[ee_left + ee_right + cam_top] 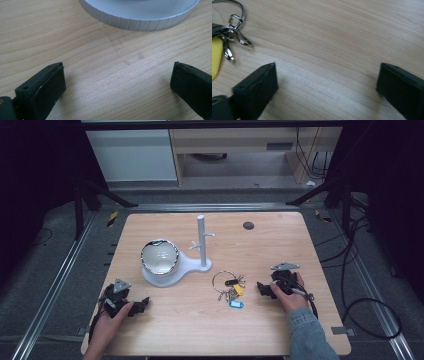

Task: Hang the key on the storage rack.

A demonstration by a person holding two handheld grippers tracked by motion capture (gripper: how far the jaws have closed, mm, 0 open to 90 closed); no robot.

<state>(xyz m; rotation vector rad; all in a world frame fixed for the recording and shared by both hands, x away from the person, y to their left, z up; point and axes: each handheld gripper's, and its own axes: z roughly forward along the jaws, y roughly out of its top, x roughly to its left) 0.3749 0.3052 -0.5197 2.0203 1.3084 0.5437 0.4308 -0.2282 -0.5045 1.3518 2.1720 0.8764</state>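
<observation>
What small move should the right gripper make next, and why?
Probably slide the right gripper toward the key bunch until its big ring sits between the jaws. Both grippers are open and empty on the table; the keys lie loose just beside the right one, and the white stand has free pegs, a likely place to hang them.

Lab: alu-rail rig (55,285), loose cables (350,270).

The high view looked down across the whole table (280,330); both gripper views skimmed its wood closely, facing inward from opposite edges.
</observation>
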